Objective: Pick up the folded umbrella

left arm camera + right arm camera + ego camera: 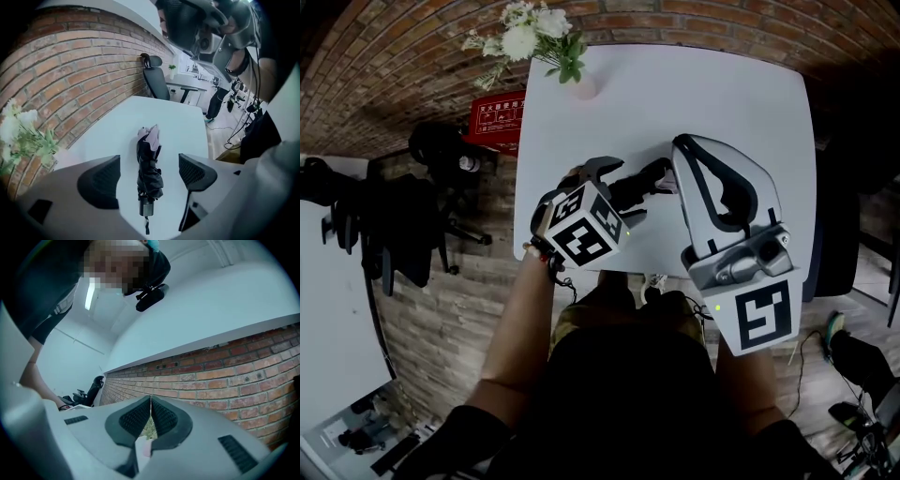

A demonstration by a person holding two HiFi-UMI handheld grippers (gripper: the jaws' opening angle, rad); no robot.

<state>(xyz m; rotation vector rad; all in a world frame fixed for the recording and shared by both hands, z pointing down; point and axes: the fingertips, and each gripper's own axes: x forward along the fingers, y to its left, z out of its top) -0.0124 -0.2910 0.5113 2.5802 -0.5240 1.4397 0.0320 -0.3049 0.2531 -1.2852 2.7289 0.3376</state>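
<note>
Two grippers show, and the left gripper (149, 159) has its jaws wide apart and grips nothing, with the umbrella (151, 178) showing in the gap between them, not touched. That black folded umbrella lies flat on the white table (183, 122), with its handle end closest to the left gripper. Over on the other side, the right gripper (150, 401) has its jaws pressed tight together with nothing in them, and it points at the brick wall (234, 362)

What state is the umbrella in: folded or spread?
Folded: the umbrella lies collapsed into a compact bundle flat on the white table.
</note>
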